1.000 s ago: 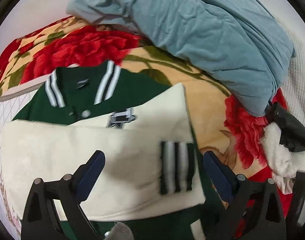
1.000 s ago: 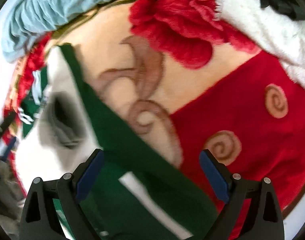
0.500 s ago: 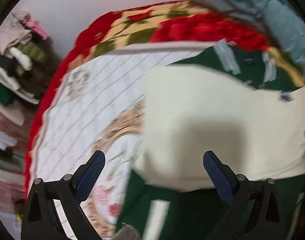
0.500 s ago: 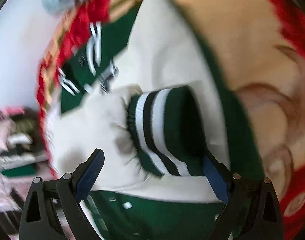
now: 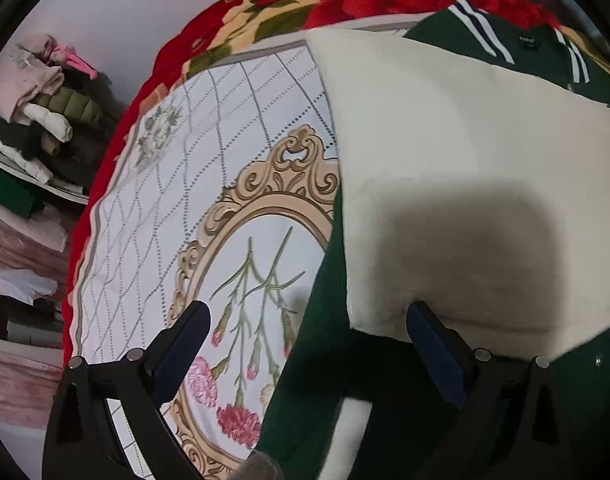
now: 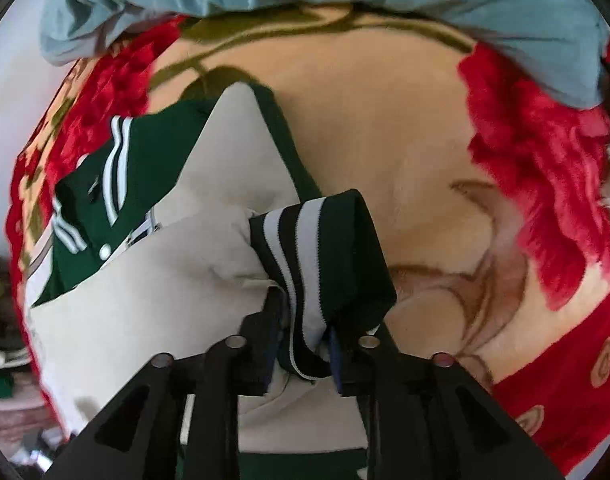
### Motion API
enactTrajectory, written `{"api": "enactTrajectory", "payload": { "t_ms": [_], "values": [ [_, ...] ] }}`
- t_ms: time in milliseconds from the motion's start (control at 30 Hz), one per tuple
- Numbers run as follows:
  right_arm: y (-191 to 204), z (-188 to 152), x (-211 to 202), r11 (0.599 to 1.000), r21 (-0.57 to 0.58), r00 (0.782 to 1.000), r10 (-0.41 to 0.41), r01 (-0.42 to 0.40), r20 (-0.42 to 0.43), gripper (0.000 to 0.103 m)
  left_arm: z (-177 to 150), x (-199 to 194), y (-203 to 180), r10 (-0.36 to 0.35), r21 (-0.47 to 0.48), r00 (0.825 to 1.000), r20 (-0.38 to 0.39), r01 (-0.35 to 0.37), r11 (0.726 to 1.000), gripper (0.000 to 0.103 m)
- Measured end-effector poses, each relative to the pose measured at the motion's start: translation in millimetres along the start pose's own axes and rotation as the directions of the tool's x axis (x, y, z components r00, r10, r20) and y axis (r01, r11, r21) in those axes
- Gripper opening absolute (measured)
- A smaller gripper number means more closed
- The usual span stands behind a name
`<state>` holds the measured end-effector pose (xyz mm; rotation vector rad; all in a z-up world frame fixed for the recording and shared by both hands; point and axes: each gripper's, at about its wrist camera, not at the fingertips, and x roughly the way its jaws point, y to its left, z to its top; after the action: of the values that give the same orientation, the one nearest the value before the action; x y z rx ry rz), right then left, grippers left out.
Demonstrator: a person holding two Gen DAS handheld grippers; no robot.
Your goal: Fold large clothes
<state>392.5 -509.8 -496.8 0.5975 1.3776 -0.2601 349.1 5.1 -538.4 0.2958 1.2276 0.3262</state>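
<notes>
Closing on the striped ribbed cuff (image 6: pixel 325 264) of a cream sleeve (image 6: pixel 177 280), the right gripper (image 6: pixel 303 354) has that bunched knit between its jaws, pads already pressing it. The green varsity jacket (image 5: pixel 501 46) lies on the bed, over a quilted floral sheet (image 5: pixel 209 200) and a red fleece blanket (image 6: pixel 525 152). The left gripper (image 5: pixel 309 344) hangs with jaws wide and empty over the jacket's side edge. The jacket looks thick, soft and fairly heavy; cuffs, hem and collar ribbing likely give the firmest hold, while smooth sleeve cloth may slip.
</notes>
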Motion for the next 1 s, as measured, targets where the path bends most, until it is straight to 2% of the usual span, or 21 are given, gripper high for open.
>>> {"api": "enactTrajectory", "payload": {
  "t_ms": [67, 133, 200, 267, 400, 467, 567, 633, 700, 733, 833, 867, 933, 967, 1000],
  "values": [
    [-6, -8, -16, 0.999, -0.030, 1.000, 0.012, -0.012, -0.001, 0.041, -4, -7, 5, -0.011, -0.001, 1.000, 0.019, 0.011, 1.000, 0.100],
    [-12, -27, -38, 0.995, -0.088, 0.999, -0.044, 0.046, 0.027, 0.055, -15, -10, 6, -0.004, 0.019, 1.000, 0.018, 0.004, 1.000, 0.100],
    [-20, -49, -46, 0.981, -0.149, 0.993, -0.118, 0.121, 0.031, 0.063, -23, -4, 8, 0.009, 0.019, 1.000, -0.012, -0.009, 1.000, 0.100],
    [-30, -72, -42, 0.957, -0.211, 0.979, -0.202, 0.198, 0.001, 0.063, -26, 9, 11, 0.024, -0.007, 0.998, -0.053, -0.024, 1.000, 0.100],
    [-41, -108, -10, 0.913, -0.324, 0.955, -0.288, 0.249, -0.077, 0.063, -10, 30, 17, 0.088, -0.051, 0.994, -0.062, -0.092, 0.995, 0.100],
    [-39, -111, 2, 0.900, -0.351, 0.952, -0.299, 0.258, -0.067, 0.063, -2, 38, 19, 0.108, -0.056, 0.992, -0.069, -0.112, 0.992, 0.102],
    [-33, -98, 15, 0.887, -0.358, 0.948, -0.317, 0.292, -0.013, 0.063, 5, 51, 23, 0.126, -0.058, 0.989, -0.083, -0.131, 0.990, 0.103],
    [-32, -88, 10, 0.898, -0.333, 0.955, -0.297, 0.287, 0.024, 0.059, 6, 55, 30, 0.120, -0.075, 0.989, -0.085, -0.126, 0.989, 0.103],
    [-37, -78, -3, 0.925, -0.283, 0.968, -0.244, 0.252, 0.064, 0.056, 6, 57, 34, 0.107, -0.097, 0.990, -0.094, -0.116, 0.988, 0.103],
    [-45, -74, -9, 0.934, -0.251, 0.967, -0.241, 0.254, 0.084, 0.055, 5, 58, 36, 0.100, -0.114, 0.990, -0.100, -0.112, 0.987, 0.103],
    [-91, -64, -22, 0.968, -0.066, 0.967, -0.233, 0.241, 0.107, 0.050, 5, 59, 37, 0.091, -0.144, 0.989, -0.113, -0.107, 0.984, 0.103],
    [-119, -59, -23, 0.975, 0.039, 0.970, -0.222, 0.219, 0.098, 0.050, 5, 60, 38, 0.088, -0.152, 0.989, -0.115, -0.105, 0.983, 0.103],
    [-162, -53, -14, 0.976, 0.193, 0.994, -0.104, 0.097, 0.027, 0.050, 6, 60, 38, 0.083, -0.160, 0.990, -0.110, -0.100, 0.982, 0.103],
    [-165, -51, -10, 0.977, 0.190, 0.995, -0.097, 0.094, 0.005, 0.050, 7, 60, 37, 0.089, -0.155, 0.990, -0.111, -0.106, 0.982, 0.103],
    [-161, -49, -11, 0.980, 0.153, 0.992, -0.126, 0.124, 0.003, 0.050, 7, 59, 36, 0.089, -0.156, 0.990, -0.111, -0.106, 0.982, 0.103]
  ]
}}
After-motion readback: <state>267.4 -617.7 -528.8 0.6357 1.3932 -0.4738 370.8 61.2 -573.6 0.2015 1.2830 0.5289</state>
